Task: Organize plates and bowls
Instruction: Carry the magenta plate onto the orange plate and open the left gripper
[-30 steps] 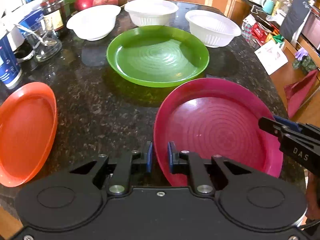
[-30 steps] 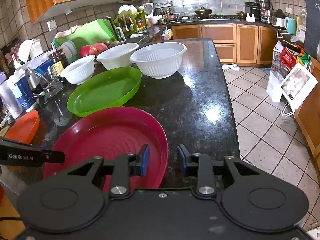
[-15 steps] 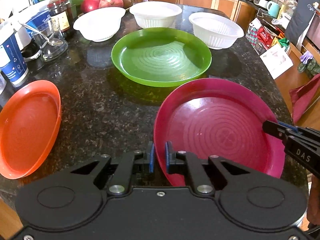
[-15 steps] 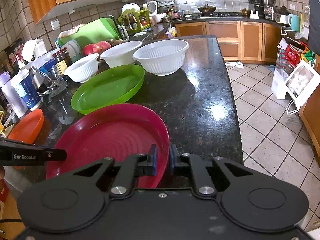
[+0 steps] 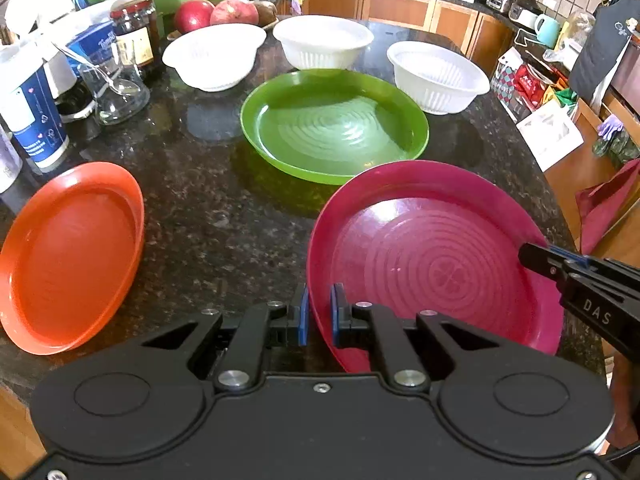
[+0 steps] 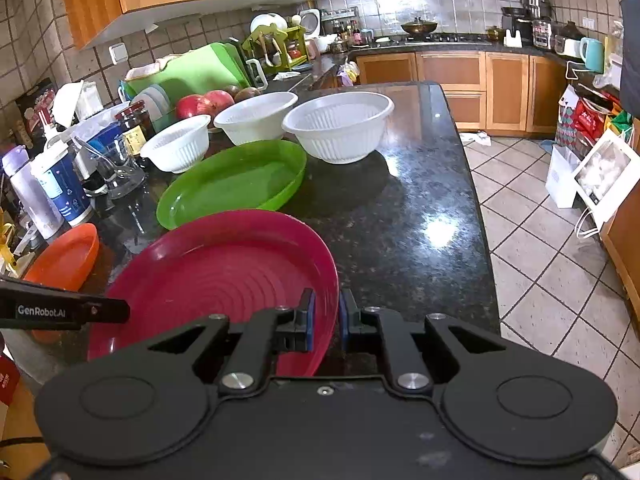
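Observation:
A magenta plate (image 5: 432, 264) (image 6: 224, 276) lies at the near edge of the dark counter. My left gripper (image 5: 319, 314) is shut on its left rim, and my right gripper (image 6: 326, 318) is shut on its right rim. Each gripper's fingers show from the side in the other's view. Behind it lies a green plate (image 5: 334, 124) (image 6: 236, 180). An orange plate (image 5: 68, 256) (image 6: 66, 258) rests at the left. Three white bowls stand at the back: left (image 5: 214, 56) (image 6: 178, 142), middle (image 5: 324, 42) (image 6: 256, 116), right (image 5: 438, 76) (image 6: 340, 124).
Jars, a glass with a spoon (image 5: 116, 88), a blue-and-white tub (image 5: 32, 120) and red fruit (image 5: 216, 14) crowd the back left. The counter (image 6: 412, 216) ends at the right above a tiled floor with bags and boxes.
Both grippers' jaws have closed onto the magenta plate's rim, left on the left side and right on the right side. The plates and bowls have kept their places.

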